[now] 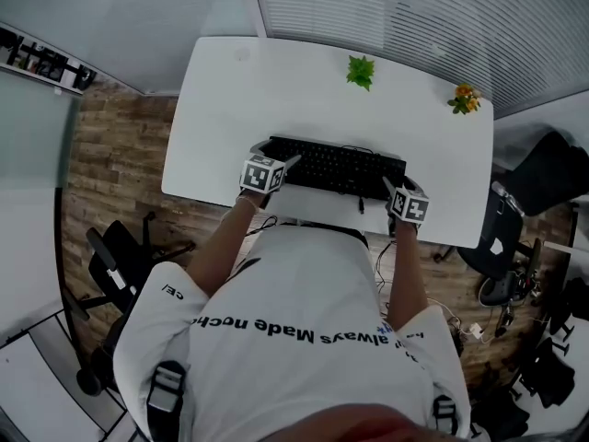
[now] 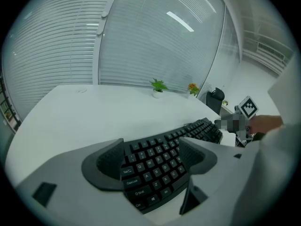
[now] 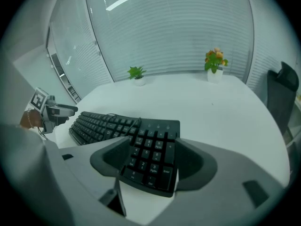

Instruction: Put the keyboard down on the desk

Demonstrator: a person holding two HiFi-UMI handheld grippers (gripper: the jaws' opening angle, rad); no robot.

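Head view: white desk (image 1: 276, 90) on wood floor (image 1: 110, 173), blinds (image 1: 414, 17) behind.

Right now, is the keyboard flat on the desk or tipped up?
Flat, keys up. In the head view the keyboard lies along the near edge of the desk; both gripper views show its ends level on it.

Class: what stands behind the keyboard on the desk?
Behind the keyboard: bare white desk, a green plant and an orange-flowered plant. The desk beneath it is covered.
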